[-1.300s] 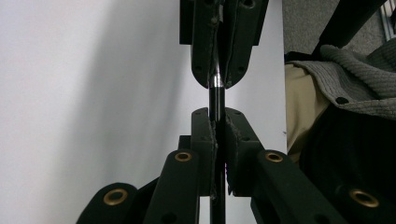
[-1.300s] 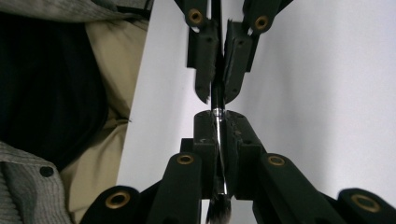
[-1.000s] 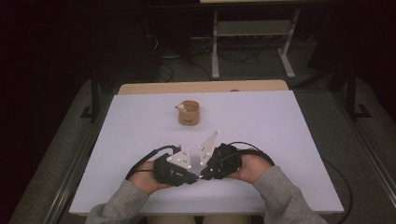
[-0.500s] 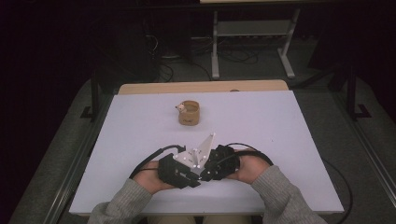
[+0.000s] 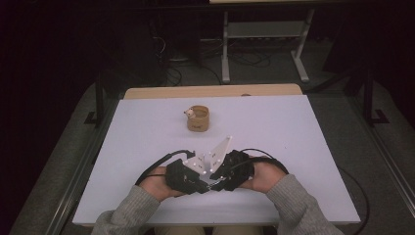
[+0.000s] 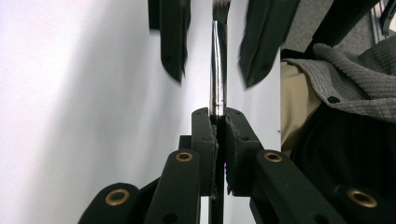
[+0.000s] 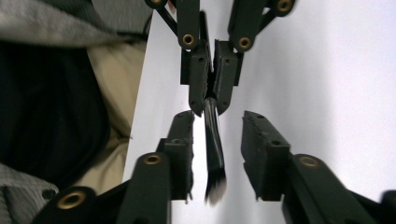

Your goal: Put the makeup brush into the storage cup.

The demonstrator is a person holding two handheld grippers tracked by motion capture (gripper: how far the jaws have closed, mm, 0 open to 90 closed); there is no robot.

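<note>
The brush point(image 7: 214, 154) is sitting near the table's point(image 5: 313, 147) 6 o'clock edge, its handle end clamped in the left gripper point(image 6: 217, 122), bristles pointing between the spread jaws of the right gripper point(image 7: 218, 140). This looks like a hand-over: the right needs to close on the ferrule before the left releases. Open table is lying toward 12 o'clock, where a small cup point(image 5: 198, 118) is standing well apart.

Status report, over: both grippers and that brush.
Left gripper shut on thin dark-handled brush. Right gripper open, jaws either side of brush's bristle end, not touching. Round tan wooden cup farther up white table, out of the way.
</note>
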